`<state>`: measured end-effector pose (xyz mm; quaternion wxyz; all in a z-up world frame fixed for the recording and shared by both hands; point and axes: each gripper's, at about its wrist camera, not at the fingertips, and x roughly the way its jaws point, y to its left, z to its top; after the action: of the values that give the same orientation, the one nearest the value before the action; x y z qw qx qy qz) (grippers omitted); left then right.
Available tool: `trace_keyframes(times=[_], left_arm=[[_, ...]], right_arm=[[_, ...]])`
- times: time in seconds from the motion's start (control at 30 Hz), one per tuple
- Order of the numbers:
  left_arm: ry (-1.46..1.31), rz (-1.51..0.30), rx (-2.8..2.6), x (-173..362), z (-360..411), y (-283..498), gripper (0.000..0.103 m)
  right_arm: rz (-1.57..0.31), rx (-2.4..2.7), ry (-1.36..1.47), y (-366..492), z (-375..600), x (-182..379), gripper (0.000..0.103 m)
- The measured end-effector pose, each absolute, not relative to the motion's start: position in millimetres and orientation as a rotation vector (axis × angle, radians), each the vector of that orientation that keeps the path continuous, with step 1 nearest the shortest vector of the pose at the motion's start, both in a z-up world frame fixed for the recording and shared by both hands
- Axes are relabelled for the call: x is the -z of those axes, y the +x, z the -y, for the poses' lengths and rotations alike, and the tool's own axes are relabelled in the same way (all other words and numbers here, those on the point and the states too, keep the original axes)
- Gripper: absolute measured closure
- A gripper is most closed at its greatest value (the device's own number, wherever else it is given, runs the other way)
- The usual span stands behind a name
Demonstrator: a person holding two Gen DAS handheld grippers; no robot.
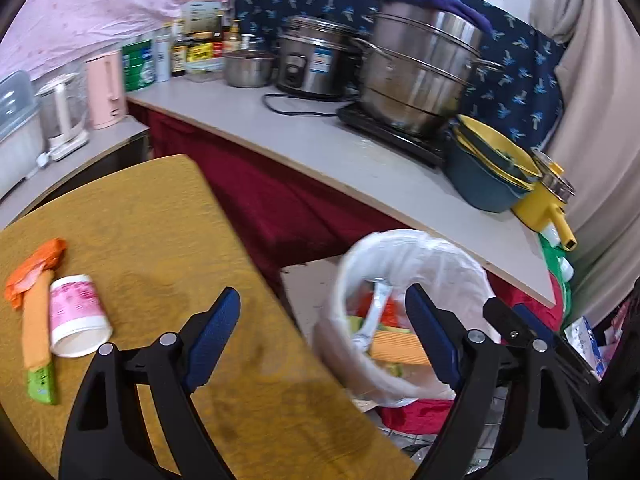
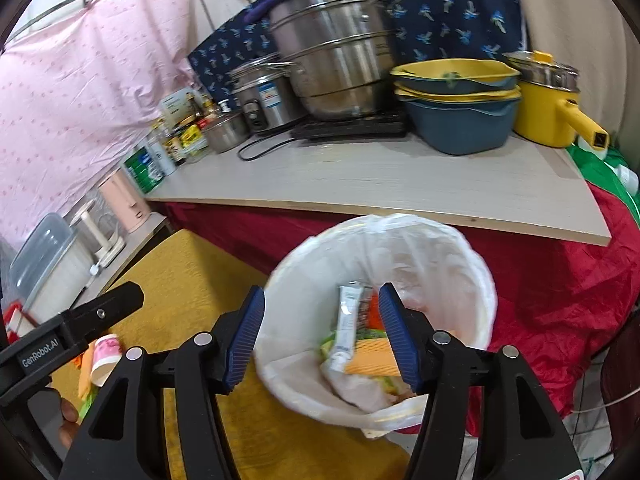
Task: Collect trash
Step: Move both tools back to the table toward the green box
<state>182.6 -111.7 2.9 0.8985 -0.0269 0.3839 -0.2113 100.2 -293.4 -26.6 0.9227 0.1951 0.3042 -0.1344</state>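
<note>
Hovering above a bin (image 2: pixel 472 280) lined with a white bag, the right gripper (image 2: pixel 320 332) has its blue-padded jaws spread wide, with nothing between them. Inside the bin lie a white tube (image 2: pixel 347 320), an orange wrapper (image 2: pixel 372 358) and some green scraps — all resting loosely on the liner.

The left gripper (image 1: pixel 324 328) is also spread wide and empty. It hangs over the right edge of a table covered in a mustard-yellow cloth (image 1: pixel 152 232), with one finger over the cloth and the other in front of the bin (image 1: pixel 400 256), which stands just beside that edge, lower than the tabletop.

Near the left edge of the cloth, trash remains: a paper cup (image 1: pixel 78 316) with a pink print lying on its side, its open mouth toward the camera. Touching the cup on its left is a long orange and green wrapper (image 1: pixel 36 308), crumpled at its far end. In the right wrist view, the cup (image 2: pixel 105 358) shows partly behind the left gripper's black body.

Behind the bin runs a grey counter (image 2: pixel 360 184) over a red cloth. On it stand a tall steel steamer (image 2: pixel 336 48), a rice cooker (image 2: pixel 262 92), stacked blue and yellow bowls (image 2: pixel 456 96) and a yellow pot (image 2: pixel 548 108) at the right end — bottles and jars crowd the left end.
</note>
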Motion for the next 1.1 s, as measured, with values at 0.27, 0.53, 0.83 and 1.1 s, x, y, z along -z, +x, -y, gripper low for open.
trace_keyframes(times=[0.27,0.53,0.83,1.1], left_arm=[[-0.100,-0.816,0.248,1,13,179,0.013],[-0.172,-0.864,0.055,18,-100,173,0.013],[-0.196,-0.932,-0.044,51,-169,155,0.013],[-0.208,-0.978,0.015,88,-170,158,0.013]], right_arm=[[-0.654,0.133,0.334,122,206,21,0.038],[-0.707,-0.002,0.287,143,119,29,0.037],[-0.771,-0.108,0.243,150,44,51,0.037],[-0.815,-0.140,0.225,163,14,66,0.037]])
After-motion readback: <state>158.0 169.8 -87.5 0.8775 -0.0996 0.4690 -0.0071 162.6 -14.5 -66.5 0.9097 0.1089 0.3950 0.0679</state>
